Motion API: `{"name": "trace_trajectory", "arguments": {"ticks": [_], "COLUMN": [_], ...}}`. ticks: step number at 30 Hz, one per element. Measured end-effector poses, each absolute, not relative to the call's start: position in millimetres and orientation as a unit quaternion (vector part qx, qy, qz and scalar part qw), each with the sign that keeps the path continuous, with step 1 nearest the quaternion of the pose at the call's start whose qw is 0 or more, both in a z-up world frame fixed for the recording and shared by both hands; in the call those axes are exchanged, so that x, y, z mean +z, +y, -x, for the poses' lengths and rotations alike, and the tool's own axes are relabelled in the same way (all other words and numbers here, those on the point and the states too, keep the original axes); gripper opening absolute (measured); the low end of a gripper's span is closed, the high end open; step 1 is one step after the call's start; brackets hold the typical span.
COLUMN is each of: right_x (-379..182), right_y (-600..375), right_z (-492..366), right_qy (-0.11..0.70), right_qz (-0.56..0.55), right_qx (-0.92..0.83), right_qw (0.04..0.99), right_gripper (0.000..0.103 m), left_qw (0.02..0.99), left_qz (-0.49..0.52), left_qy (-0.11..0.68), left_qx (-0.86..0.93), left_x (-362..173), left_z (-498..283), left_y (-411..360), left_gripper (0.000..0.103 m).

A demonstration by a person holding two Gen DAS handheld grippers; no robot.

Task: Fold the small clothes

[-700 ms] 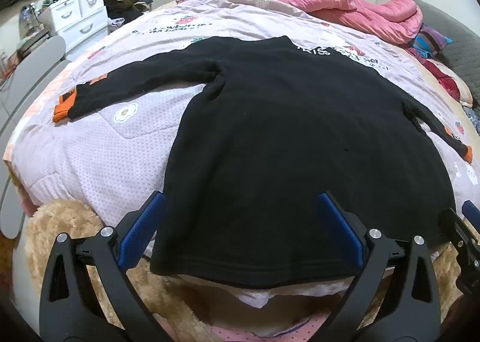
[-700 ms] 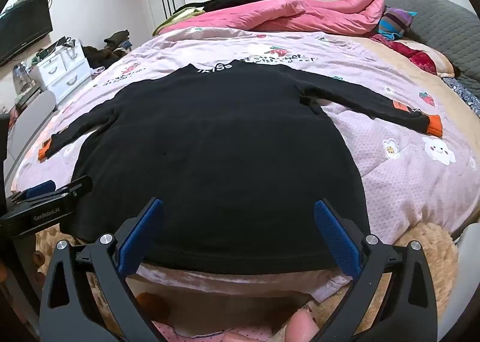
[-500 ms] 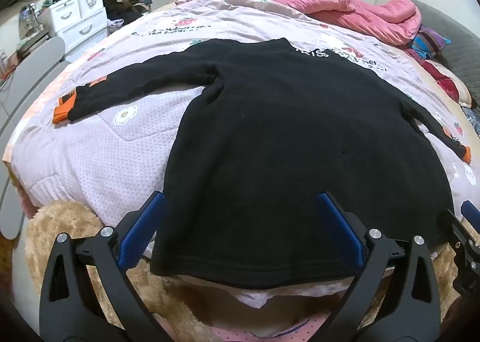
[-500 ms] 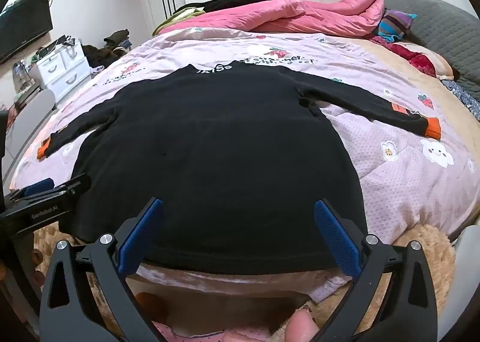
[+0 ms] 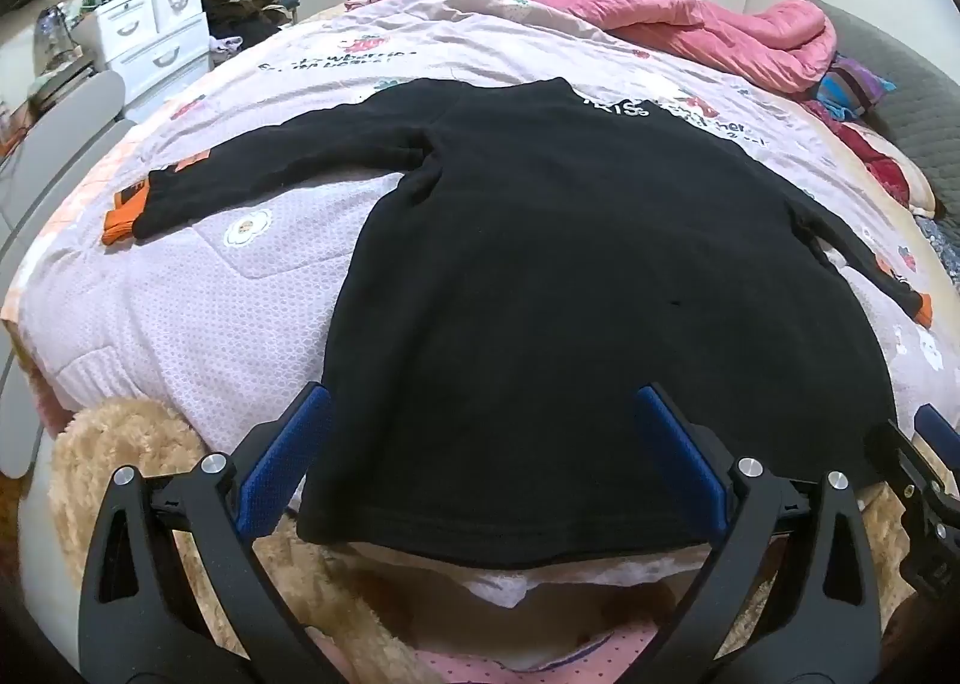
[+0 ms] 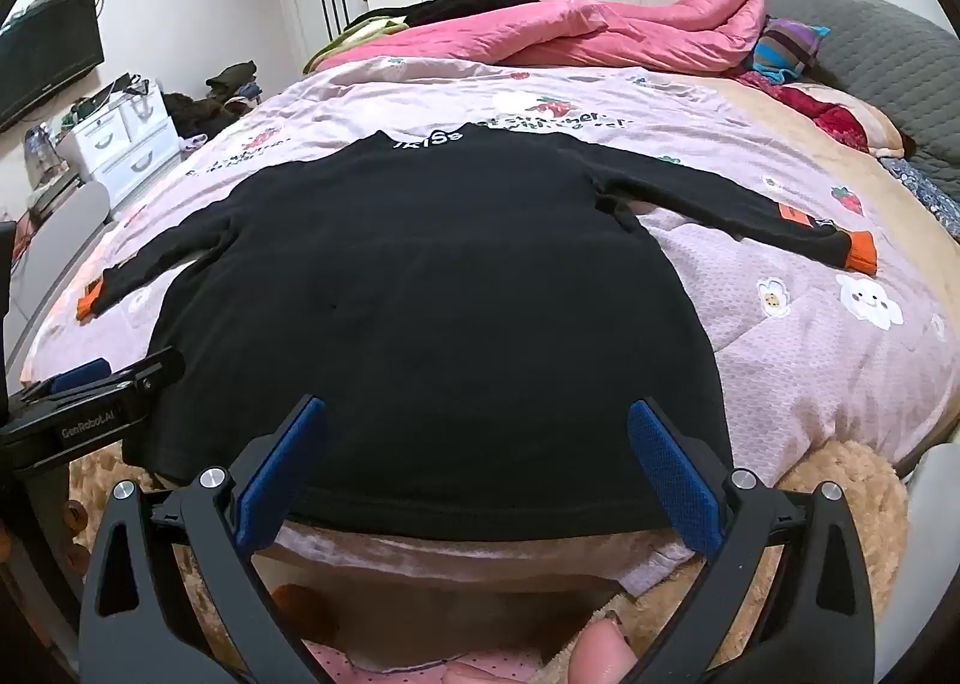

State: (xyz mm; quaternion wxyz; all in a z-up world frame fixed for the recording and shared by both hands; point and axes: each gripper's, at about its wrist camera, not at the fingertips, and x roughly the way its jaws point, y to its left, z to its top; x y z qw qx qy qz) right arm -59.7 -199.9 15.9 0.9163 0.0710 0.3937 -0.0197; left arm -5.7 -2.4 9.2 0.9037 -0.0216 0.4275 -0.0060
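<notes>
A black long-sleeved top with orange cuffs lies flat on the bed, back up, both sleeves spread out sideways, hem toward me. My left gripper hovers open over the hem's left half, nothing between its blue pads. My right gripper hangs open above the hem's right half, also holding nothing. The left sleeve's cuff points to the bed's left side, the right sleeve's cuff to the right. Each gripper shows at the edge of the other's view.
The bed carries a lilac quilt with cartoon prints and a bunched pink duvet at the far end. A tan fluffy blanket drapes the near edge. White drawers stand left, wardrobes behind. A fingertip shows at the bottom.
Both views have drifted very slightly; the top lies as before and both grippers stay wide open.
</notes>
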Motion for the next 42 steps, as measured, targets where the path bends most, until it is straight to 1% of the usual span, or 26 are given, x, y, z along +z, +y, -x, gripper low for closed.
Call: {"name": "trace_trajectory", "arguments": {"ticks": [42], "right_x": [20.5], "right_y": [-200.0], "right_z": [64.8], "right_qy": [0.391], "right_qz": [-0.071], "right_qx": [-0.018], "right_qw": [0.917], "right_gripper": [0.099], "left_qw": [0.906], "left_qz": [0.023], "left_qy": [0.423], "left_qx": [-0.006], "left_x": [13.4], "left_z": [11.1], "left_y": [0.4], "left_gripper": [0.095]}}
